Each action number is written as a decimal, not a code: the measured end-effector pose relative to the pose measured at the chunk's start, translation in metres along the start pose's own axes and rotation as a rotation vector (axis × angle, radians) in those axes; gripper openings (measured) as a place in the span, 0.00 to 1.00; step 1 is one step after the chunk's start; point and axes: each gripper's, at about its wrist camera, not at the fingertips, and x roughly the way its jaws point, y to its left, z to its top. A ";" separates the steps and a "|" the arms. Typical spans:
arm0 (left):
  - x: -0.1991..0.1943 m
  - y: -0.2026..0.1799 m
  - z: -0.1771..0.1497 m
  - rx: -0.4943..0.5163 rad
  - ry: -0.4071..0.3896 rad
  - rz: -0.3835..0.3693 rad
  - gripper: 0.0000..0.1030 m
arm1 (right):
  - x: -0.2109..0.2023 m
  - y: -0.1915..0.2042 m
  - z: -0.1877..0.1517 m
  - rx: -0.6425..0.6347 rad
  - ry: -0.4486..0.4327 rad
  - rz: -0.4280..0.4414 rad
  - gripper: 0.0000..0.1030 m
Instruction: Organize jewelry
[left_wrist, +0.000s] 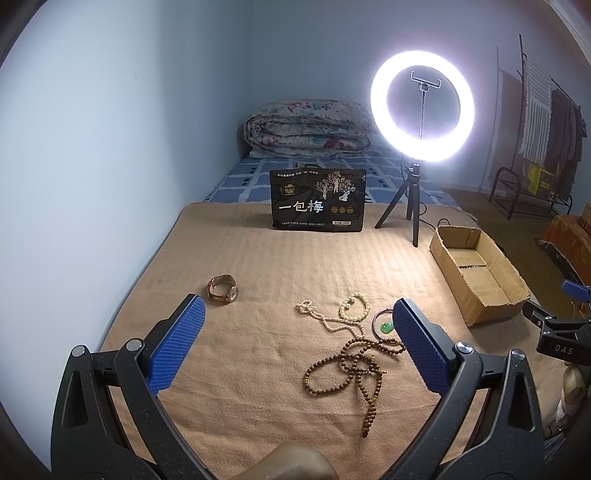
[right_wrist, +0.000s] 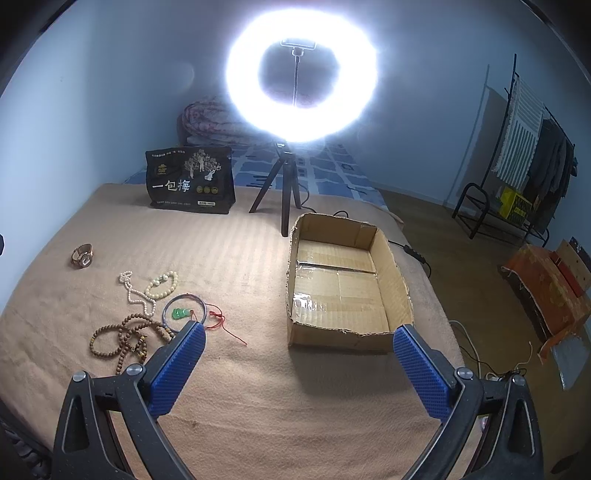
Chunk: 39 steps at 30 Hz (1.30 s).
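Observation:
Jewelry lies scattered on a tan blanket (left_wrist: 258, 266). A brown watch (left_wrist: 222, 289) (right_wrist: 82, 255) sits apart at the left. A white pearl strand (left_wrist: 325, 317) (right_wrist: 135, 291), a pale bead bracelet (left_wrist: 355, 305) (right_wrist: 162, 284), a bangle with a green pendant (left_wrist: 384, 325) (right_wrist: 183, 312) and a long brown bead necklace (left_wrist: 351, 373) (right_wrist: 125, 339) lie together. An empty cardboard box (left_wrist: 476, 273) (right_wrist: 343, 280) stands to their right. My left gripper (left_wrist: 299, 343) hovers open over the brown beads. My right gripper (right_wrist: 299, 365) is open just before the box's near wall.
A lit ring light on a tripod (left_wrist: 423, 107) (right_wrist: 301, 77) and a black snack bag (left_wrist: 317, 201) (right_wrist: 190, 181) stand at the back. A folded quilt (left_wrist: 310, 127) lies behind. Cables (right_wrist: 417, 254) trail off the bed's right edge; a clothes rack (right_wrist: 524, 162) stands beyond.

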 end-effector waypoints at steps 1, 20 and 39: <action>0.000 0.000 0.001 -0.001 -0.001 0.000 1.00 | 0.000 0.000 0.000 0.001 0.001 -0.001 1.00; -0.002 -0.001 0.002 0.001 -0.004 0.001 1.00 | 0.001 -0.002 -0.001 0.006 0.014 0.002 1.00; -0.001 -0.002 0.001 0.002 -0.005 0.003 1.00 | 0.002 -0.001 -0.001 0.004 0.022 0.007 1.00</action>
